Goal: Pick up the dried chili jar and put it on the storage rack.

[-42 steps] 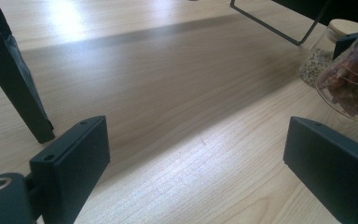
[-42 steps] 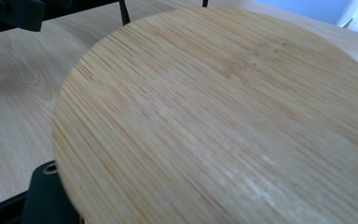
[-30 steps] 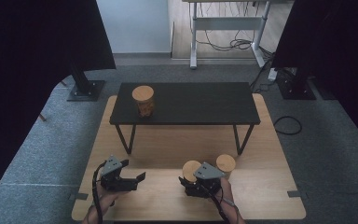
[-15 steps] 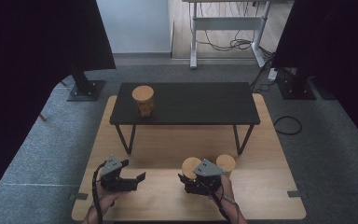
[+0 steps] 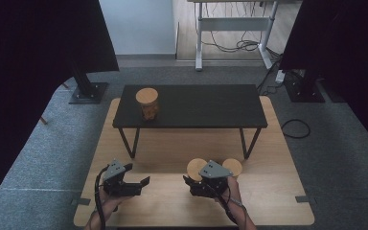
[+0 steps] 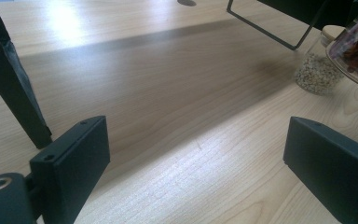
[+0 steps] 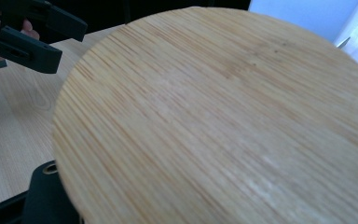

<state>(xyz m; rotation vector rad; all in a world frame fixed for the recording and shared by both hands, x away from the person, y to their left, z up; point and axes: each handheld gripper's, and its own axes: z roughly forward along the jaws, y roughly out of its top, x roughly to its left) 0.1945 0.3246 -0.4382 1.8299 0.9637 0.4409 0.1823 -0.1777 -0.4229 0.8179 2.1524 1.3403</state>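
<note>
Right gripper view: jar (image 7: 223,116) gripped between fingers (image 7: 46,196).

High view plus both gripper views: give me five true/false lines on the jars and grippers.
1. The right gripper is shut on a jar with a wooden lid. True.
2. The left gripper holds a jar. False: its jaws stand open over bare tabletop.
3. A third jar stands on the black shelf. True.
4. The held jar contains pale grains. False: the left gripper view shows dark red pieces in it; the pale grains are in the jar standing beside it.
5. All jars have metal lids. False: the lids are wooden.
</note>
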